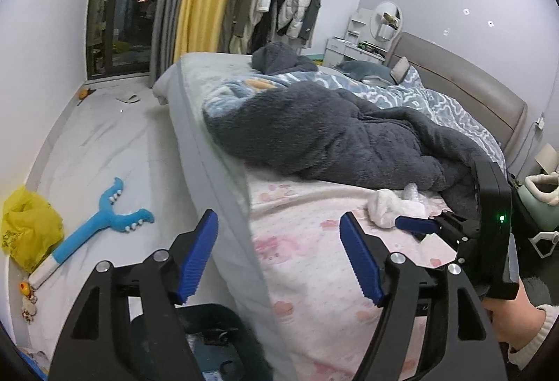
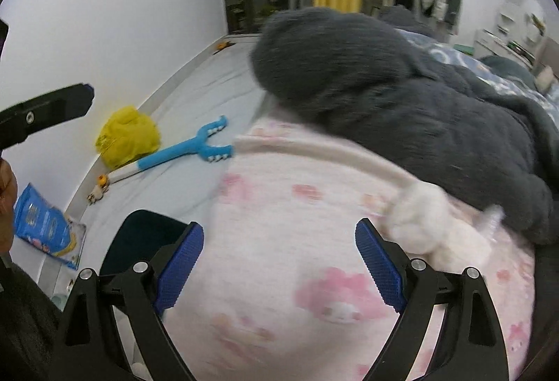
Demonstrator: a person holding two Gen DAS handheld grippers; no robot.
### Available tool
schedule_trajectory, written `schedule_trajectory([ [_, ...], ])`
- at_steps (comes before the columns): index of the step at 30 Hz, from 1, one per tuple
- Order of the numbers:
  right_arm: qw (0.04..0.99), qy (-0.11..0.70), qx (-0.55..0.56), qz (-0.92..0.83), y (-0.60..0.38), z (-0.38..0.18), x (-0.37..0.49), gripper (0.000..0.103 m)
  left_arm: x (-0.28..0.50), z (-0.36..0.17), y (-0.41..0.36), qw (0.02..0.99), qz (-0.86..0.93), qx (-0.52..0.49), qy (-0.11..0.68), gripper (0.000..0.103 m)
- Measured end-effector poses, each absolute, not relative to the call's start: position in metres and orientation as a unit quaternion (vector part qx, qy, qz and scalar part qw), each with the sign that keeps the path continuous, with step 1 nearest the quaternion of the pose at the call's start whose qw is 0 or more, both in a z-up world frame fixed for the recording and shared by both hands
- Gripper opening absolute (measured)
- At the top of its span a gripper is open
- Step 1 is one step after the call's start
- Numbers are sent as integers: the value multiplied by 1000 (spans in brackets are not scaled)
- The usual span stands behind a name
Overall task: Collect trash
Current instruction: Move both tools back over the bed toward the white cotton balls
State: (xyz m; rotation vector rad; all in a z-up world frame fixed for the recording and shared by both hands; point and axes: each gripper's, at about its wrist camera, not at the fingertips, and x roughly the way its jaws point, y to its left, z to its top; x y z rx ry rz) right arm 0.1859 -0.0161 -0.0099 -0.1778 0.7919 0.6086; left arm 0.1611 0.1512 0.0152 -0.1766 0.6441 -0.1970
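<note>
A crumpled white tissue (image 1: 387, 206) lies on the pink patterned bed sheet (image 1: 314, 241), with a bit of clear plastic wrap (image 1: 412, 190) beside it. In the right wrist view the tissue (image 2: 419, 217) sits just right of my right gripper (image 2: 279, 258), which is open and empty over the sheet. My left gripper (image 1: 279, 255) is open and empty above the bed edge. The right gripper also shows in the left wrist view (image 1: 419, 225), next to the tissue. A yellow plastic bag (image 1: 28, 227) lies on the floor by the wall. A blue snack packet (image 2: 45, 224) lies on the floor.
A dark grey fleece blanket (image 1: 332, 133) is piled on the bed behind the tissue. A blue toy grabber (image 1: 101, 220) lies on the floor. A dark bin (image 2: 139, 237) stands below the bed edge. Clothes hang on a rack (image 1: 286, 4) at the back.
</note>
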Motion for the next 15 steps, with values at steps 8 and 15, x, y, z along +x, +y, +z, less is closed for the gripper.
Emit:
schedule_trajectory([
  [8, 889, 367, -94, 255, -59, -17, 196, 93, 183, 9, 112, 935, -123, -76, 323, 76],
  [15, 897, 370, -38, 237, -111, -18, 210, 96, 203, 1, 89, 930, -140, -80, 330, 76],
])
